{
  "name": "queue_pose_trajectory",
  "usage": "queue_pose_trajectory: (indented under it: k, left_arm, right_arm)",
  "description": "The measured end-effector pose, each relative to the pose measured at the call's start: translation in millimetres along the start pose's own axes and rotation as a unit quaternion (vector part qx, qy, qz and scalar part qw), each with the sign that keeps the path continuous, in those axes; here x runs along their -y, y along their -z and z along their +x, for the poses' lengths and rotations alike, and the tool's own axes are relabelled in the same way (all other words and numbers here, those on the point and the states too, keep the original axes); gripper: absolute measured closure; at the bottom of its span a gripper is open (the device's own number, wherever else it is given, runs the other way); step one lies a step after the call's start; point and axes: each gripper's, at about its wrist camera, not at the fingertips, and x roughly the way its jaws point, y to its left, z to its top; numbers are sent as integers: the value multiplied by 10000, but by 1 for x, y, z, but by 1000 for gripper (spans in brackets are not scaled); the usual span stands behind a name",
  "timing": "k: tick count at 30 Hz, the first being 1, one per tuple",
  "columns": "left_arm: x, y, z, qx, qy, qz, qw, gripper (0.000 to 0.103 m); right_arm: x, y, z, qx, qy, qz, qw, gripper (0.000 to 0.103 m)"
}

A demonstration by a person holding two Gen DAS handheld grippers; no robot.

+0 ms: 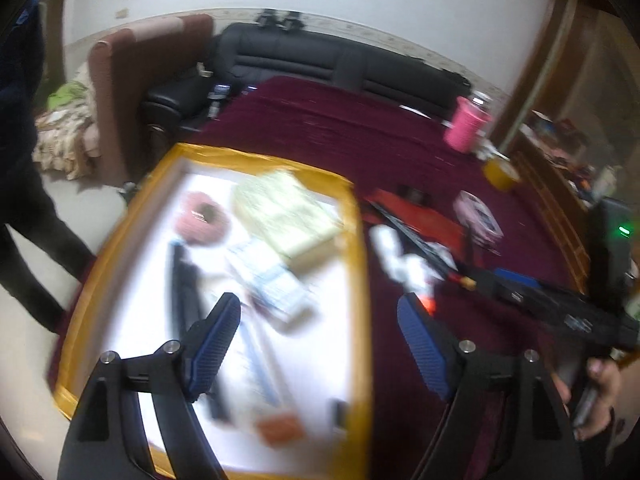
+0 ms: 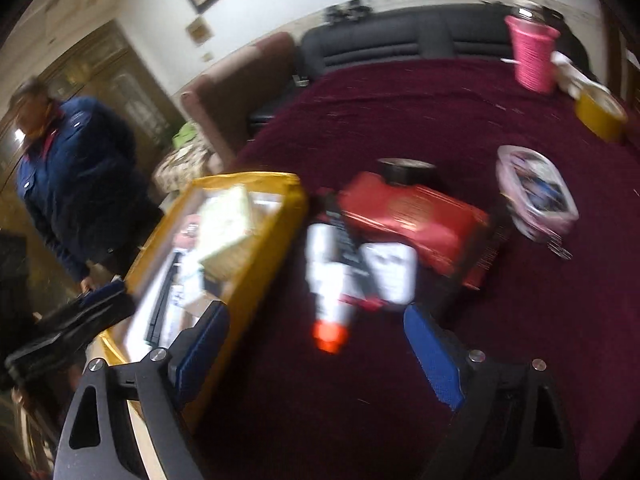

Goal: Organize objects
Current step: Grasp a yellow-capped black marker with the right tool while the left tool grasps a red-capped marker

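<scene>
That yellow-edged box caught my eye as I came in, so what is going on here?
A person is tidying things off a dark red cloth into the yellow-edged box with a pair of tongs in each hand. Right now both the left tongs and the right tongs are open and empty. The box already holds a pale green box, a pink roll and other blurred items. A red box and a white tube with an orange cap lie on the cloth beside it.

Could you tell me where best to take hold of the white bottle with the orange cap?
Grip the white bottle across its mid-body, coming from above. It lies flat on the maroon cloth, cap towards the camera, and its sides look clear there.
</scene>
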Motion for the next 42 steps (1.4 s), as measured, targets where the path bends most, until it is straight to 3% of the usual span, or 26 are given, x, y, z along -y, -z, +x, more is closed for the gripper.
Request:
queue_pose_trajectory:
  k: [4, 10, 19, 21, 23, 26, 31, 35, 36, 38, 40, 42]
  left_arm:
    - [25, 10, -1, -62, 89, 102, 9999, 23]
    - [38, 14, -4, -116, 116, 82, 9998, 23]
    - [42, 14, 1, -214, 114, 35, 9997, 23]
    - [46, 10, 4, -236, 101, 78, 9996, 23]
    - [52, 4, 7, -221, 95, 137, 9996, 23]
    - [60, -12, 17, -215, -1, 176, 9996, 23]
    - [76, -52, 56, -307, -178, 254, 9990, 23]
    - [91, -78, 108, -686, -253, 405, 9965, 25]
    - [94, -83, 122, -770, -263, 438, 9957, 27]
    - [96, -90, 145, -980, -406, 430, 9934, 42]
    - [94, -94, 164, -1203, -407, 294, 9915, 51]
    - [90, -94, 180, -1433, -426, 161, 9886, 52]
  right_arm:
    - [21, -1, -7, 61, 215, -44, 9997, 10]
    - [27, -24, 7, -59, 212, -275, 9994, 13]
    - [85, -46, 37, -267, 807, 722, 9938, 42]
    - [95, -47, 48, -390, 787, 785, 9930, 49]
    - [101, -45, 56, -452, 781, 838, 9924, 64]
    - [107, -42, 58, -347, 619, 904, 9934, 68]
    - [117, -33, 53, -168, 220, 882, 9957, 71]
    - [120, -30, 52, -210, 103, 856, 9961, 71]
    - [120, -30, 52, -212, 84, 860, 9960, 71]
    - [119, -29, 50, -206, 108, 858, 9960, 71]
    - [120, -29, 48, -199, 132, 852, 9961, 71]
    - [119, -28, 48, -212, 156, 853, 9960, 71]
